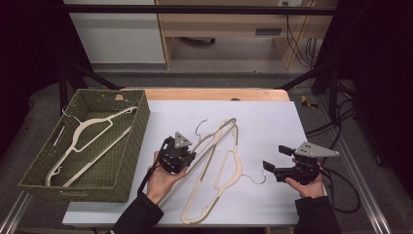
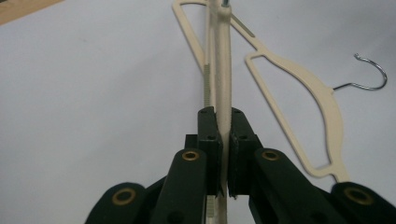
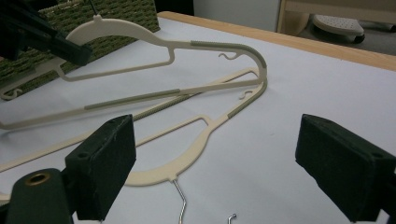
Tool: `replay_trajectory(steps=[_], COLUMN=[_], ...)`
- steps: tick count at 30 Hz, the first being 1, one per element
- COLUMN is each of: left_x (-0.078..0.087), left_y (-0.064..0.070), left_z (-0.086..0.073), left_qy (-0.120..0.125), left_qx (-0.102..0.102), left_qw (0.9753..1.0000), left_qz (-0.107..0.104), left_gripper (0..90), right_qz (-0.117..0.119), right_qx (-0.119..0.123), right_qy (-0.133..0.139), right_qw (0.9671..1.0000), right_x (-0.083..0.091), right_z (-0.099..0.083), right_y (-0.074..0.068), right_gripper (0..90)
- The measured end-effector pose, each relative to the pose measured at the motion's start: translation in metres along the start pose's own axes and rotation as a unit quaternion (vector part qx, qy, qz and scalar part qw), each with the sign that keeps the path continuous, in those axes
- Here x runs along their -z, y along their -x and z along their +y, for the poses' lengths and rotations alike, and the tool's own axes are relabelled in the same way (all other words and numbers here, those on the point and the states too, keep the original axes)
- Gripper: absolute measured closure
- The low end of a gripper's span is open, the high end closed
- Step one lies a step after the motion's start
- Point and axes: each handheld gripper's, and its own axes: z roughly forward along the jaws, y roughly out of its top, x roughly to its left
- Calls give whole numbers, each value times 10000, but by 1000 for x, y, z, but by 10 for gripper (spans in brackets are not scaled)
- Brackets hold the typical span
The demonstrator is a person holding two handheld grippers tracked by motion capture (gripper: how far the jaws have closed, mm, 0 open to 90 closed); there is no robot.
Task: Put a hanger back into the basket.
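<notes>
Cream hanger [image 1: 92, 141] already in basket [image 1: 131, 151]; my left gripper [image 1: 176, 157] clamps second hanger [image 2: 222, 84], third [image 1: 229, 168] waits mid-table, right gripper [image 1: 273, 158] gapes.

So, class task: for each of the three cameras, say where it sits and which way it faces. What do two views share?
High view: above the person's side, looking forward and down on the table; both hands and sleeves show, with the left tool and right tool.
Left gripper view: rides the left tool, looking along jaws shut on the lifted hanger.
Right gripper view: rides the right tool, jaws open, facing the basket.
Shared: all three show the flat hanger.
</notes>
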Motion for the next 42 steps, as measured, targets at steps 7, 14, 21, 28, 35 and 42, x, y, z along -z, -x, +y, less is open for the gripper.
replay_trajectory(steps=[7, 14, 21, 28, 35, 42], left_x=[24, 58, 91, 125, 155, 171], left_y=[-12, -19, -27, -45, -69, -97], left_z=[3, 14, 24, 33, 37, 32], left_qy=[257, 523, 711, 865, 1068, 1104], left_qx=[18, -204, -397, -441, -429, -303], left_qw=[9997, 9983, 9962, 9948, 9928, 9931], left_qz=[27, -167, -305, -319, -343, -245], left_gripper=[860, 860, 860, 860, 860, 860], right_qz=[27, -15, -29, -57, -73, -124], right_qx=[0, -4, -38, -8, 3, -1], right_qy=[-3, 52, 125, 124, 182, 168], right_qw=[10000, 10000, 9999, 9999, 9998, 9998], right_x=[1, 5, 7, 7, 9, 9], right_z=[0, 1, 2, 2, 2, 1], right_y=[0, 1, 0, 0, 0, 0], right_gripper=[125, 112, 92, 68, 44, 33])
